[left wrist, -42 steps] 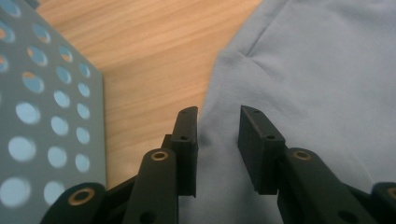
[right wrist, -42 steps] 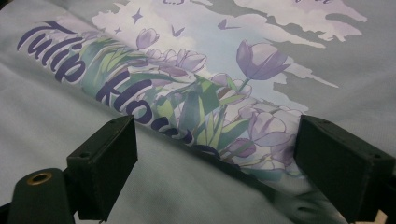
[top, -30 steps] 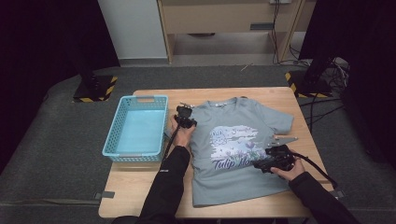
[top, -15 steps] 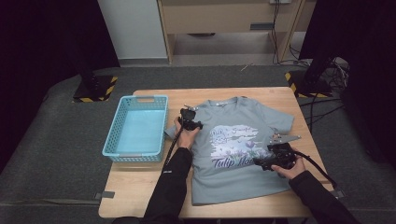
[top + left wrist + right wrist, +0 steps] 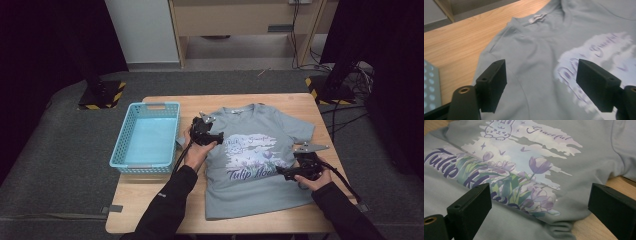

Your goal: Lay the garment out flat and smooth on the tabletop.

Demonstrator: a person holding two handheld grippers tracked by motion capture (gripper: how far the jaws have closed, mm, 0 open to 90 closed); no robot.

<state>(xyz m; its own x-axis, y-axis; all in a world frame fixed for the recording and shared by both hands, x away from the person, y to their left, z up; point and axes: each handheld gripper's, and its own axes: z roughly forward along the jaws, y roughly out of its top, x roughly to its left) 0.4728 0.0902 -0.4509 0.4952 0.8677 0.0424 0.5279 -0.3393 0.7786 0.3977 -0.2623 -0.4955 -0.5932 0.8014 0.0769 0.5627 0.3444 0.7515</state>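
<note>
Grey T-shirt (image 5: 260, 160) flat on table (image 5: 150, 200), left gripper (image 5: 541, 82) opening, nothing between

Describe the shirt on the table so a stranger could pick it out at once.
On the light wooden table, right of the light blue plastic basket, lies a grey-blue short-sleeved T-shirt, spread flat. Its chest carries a purple tulip print with lettering; nothing else there is cloth.
</note>
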